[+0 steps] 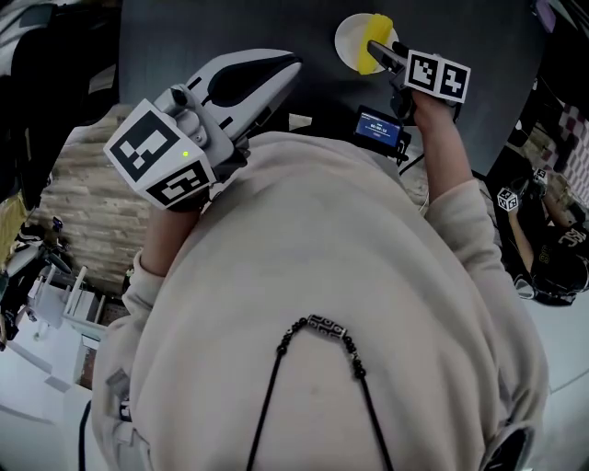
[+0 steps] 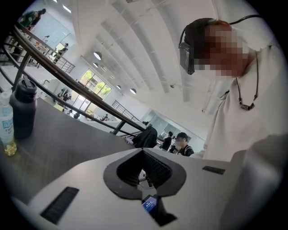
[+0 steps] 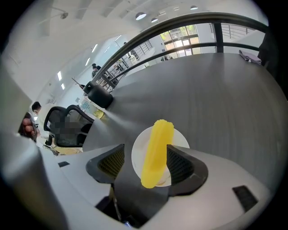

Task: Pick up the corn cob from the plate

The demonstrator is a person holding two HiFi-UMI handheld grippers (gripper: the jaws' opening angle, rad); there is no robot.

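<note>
A yellow corn cob lies across a small white plate on the dark table at the top of the head view. My right gripper reaches over it. In the right gripper view the corn cob runs lengthwise between the two jaws above the plate. It sits close against the right pad, and plate shows between it and the left pad. My right gripper is open. My left gripper is held up near my chest, shut and empty.
A small device with a blue screen sits on the table edge below the plate. A black bottle and a clear plastic bottle stand farther along the table. My torso fills most of the head view. Another person is at the right.
</note>
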